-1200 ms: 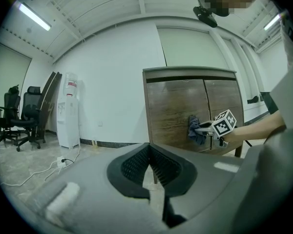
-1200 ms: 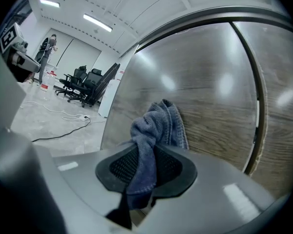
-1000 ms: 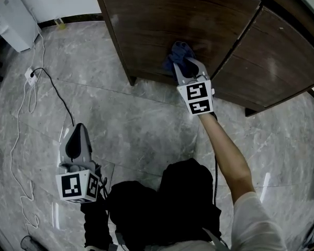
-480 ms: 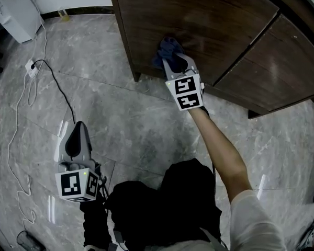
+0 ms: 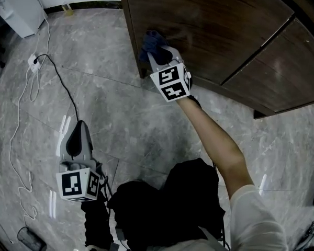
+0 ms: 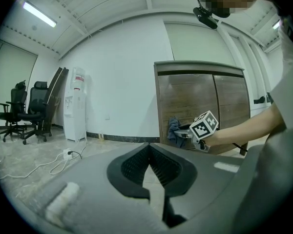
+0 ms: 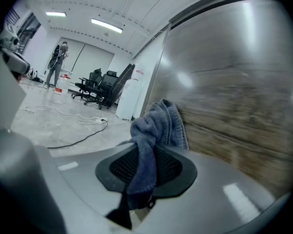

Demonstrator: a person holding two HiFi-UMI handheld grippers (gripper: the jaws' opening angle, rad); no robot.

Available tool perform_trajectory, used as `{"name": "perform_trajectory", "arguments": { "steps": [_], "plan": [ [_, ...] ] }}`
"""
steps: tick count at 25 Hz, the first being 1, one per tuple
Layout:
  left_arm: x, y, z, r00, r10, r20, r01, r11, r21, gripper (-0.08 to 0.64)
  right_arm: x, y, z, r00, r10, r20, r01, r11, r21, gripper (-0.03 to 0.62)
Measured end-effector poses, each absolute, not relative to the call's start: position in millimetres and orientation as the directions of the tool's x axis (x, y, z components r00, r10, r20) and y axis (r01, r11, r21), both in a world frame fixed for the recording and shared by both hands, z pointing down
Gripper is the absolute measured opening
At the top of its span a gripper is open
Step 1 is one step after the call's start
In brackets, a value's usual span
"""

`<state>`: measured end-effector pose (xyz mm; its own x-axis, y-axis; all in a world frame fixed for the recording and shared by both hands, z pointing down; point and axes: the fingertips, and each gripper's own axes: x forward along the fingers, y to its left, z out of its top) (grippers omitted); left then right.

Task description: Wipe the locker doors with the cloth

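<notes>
At twelve o'clock, a blue cloth is pinched by the right gripper against the locker door; the left gripper is pressed together.

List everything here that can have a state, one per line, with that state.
locker doors: both closed.
cloth: bunched, clamped in the right gripper, held against the left door near its lower left corner.
right gripper: shut on the cloth.
left gripper: jaws together, nothing between them, held low away from the locker.
power strip: lying on the floor, black cable plugged in.
</notes>
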<state>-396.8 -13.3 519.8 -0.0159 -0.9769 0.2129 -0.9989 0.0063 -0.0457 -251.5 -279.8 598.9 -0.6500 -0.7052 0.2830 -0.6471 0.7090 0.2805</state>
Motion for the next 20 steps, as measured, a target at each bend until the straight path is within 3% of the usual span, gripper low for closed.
{"name": "perform_trajectory", "arguments": {
  "steps": [11, 20],
  "plan": [
    [-406.0, -15.2, 523.1, -0.036, -0.970, 0.242, -0.998, 0.025, -0.051, -0.002, -293.4, -281.3, 640.2, -0.680, -0.640, 0.358, -0.579, 0.768, 0.273, 0.084],
    [-400.9, -17.6, 521.8, -0.031, -0.970, 0.242, -0.998, 0.018, -0.055, -0.002, -250.9, -274.9, 673.8, -0.644, -0.639, 0.421, -0.580, 0.766, 0.277, 0.083]
  ]
}}
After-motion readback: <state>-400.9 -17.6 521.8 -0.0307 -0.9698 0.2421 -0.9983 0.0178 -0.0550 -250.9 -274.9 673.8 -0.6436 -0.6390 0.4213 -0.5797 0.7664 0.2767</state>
